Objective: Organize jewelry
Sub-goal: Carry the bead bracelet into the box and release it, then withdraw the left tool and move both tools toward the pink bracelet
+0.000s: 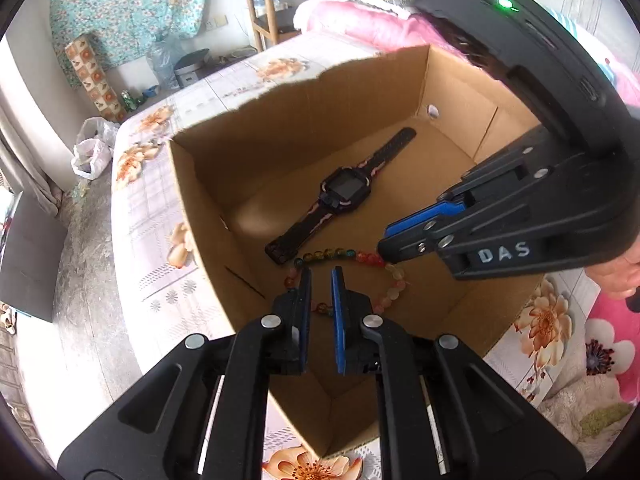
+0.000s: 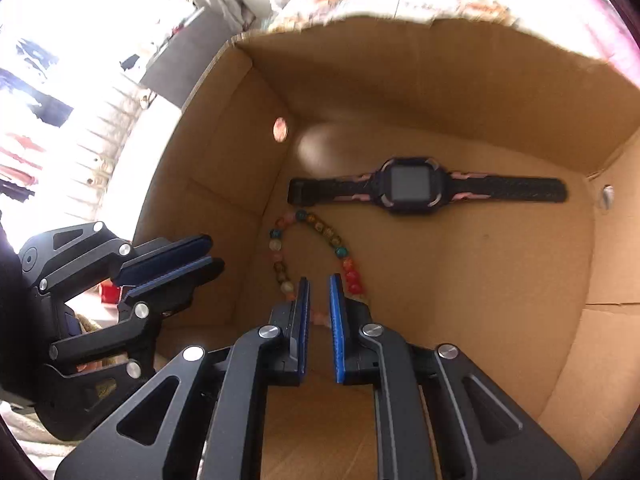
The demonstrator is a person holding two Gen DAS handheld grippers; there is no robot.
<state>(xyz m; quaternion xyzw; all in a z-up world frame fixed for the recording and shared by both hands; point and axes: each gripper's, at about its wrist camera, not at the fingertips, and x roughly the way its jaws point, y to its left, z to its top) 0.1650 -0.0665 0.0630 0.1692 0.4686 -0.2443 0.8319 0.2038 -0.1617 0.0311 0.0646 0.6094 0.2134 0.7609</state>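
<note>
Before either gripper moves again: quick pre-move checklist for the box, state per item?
1. Watch flat on the cardboard box floor: ok.
2. Bead bracelet in the box, beside the watch strap: ok.
3. Left gripper holding nothing, narrow gap between fingers: ok.
4. Right gripper holding nothing, fingers slightly apart: ok.
5. Right gripper clear of the bracelet: cannot tell, its tip sits right at the beads.
6. More jewelry left outside the box: cannot tell.

A home bedroom was indicated: a bed (image 1: pixel 240 80) covered by a floral sheet, a pink blanket (image 1: pixel 360 20), a wooden chair (image 1: pixel 260 4), a floral cloth (image 1: pixel 128 4) hung on the wall, and plastic bags (image 1: pixel 92 148) left on the floor.
</note>
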